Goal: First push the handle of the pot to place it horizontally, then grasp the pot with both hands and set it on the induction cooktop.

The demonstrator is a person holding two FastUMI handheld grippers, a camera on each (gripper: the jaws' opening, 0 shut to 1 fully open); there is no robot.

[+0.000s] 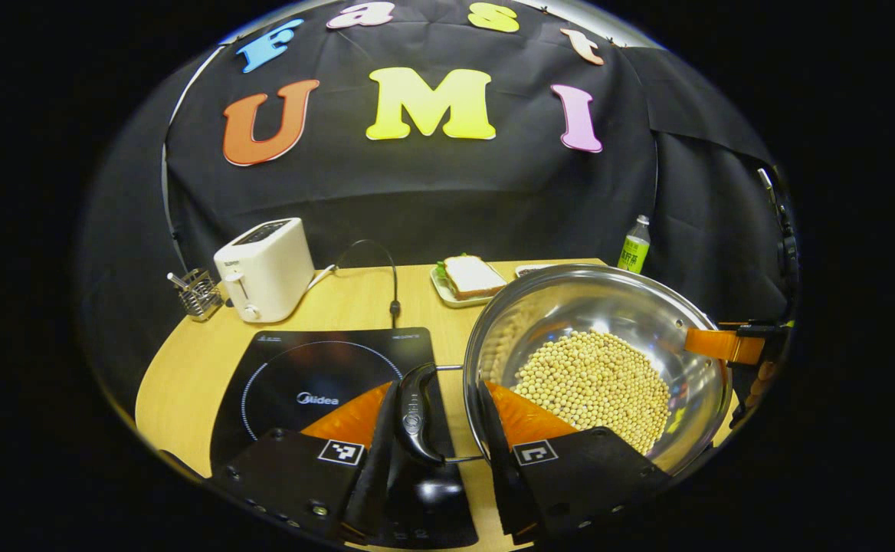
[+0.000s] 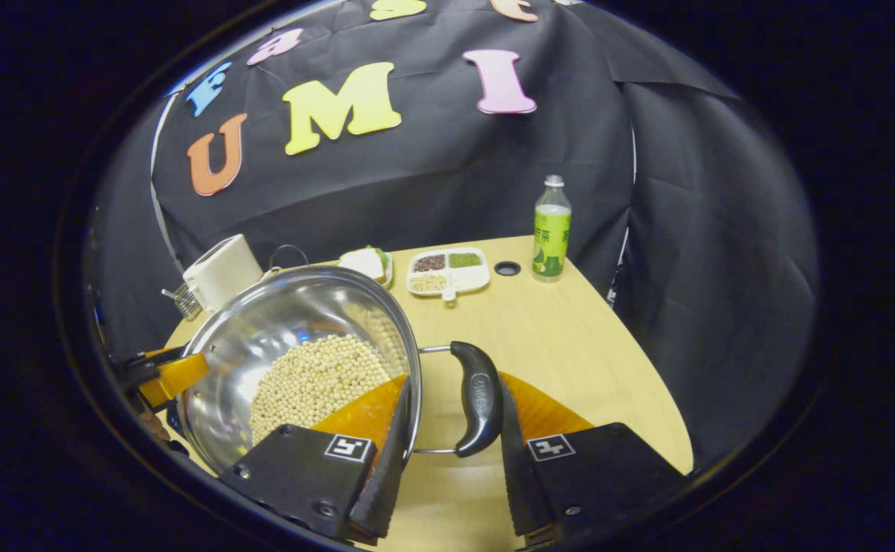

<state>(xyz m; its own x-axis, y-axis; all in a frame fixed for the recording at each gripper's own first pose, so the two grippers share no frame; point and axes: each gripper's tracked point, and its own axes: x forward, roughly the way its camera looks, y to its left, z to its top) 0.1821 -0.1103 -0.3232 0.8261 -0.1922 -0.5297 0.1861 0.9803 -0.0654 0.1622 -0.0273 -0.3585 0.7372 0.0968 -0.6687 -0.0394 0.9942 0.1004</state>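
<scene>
Evidently both grippers are set for the two-handed carry. The left gripper (image 1: 436, 429) has its fingers (image 1: 375, 452) either side of the pot's left handle (image 1: 417, 414), one on the outer face and one against the pot wall; whether both truly press is hard to judge, since a sliver of gap shows on the inner side. The right gripper (image 2: 451, 429) straddles the right handle (image 2: 478, 399) the same way, one finger by the rim and one just outside the grip, and again I cannot tell if the handle is clamped or merely bracketed. Both handles lie level, sticking out sideways, which suits a grasp from each side and suggests the pushing step is done.

The pot (image 1: 616, 307), a shiny steel bowl with a heap of pale beans (image 1: 593, 383) in it, sits just right of the induction cooktop (image 1: 317, 376) and not yet on its ring; whether its base touches the bench (image 2: 555, 337) or is lifted is hidden by the fingers and the pot's own belly.

Farther out stand a toaster (image 1: 263, 264), a wire holder (image 1: 198, 293), a sandwich plate (image 1: 470, 277), a divided dish (image 2: 447, 270) and a bottle (image 2: 552, 230). The cooktop's near edge and controls are cut off behind the left gripper
</scene>
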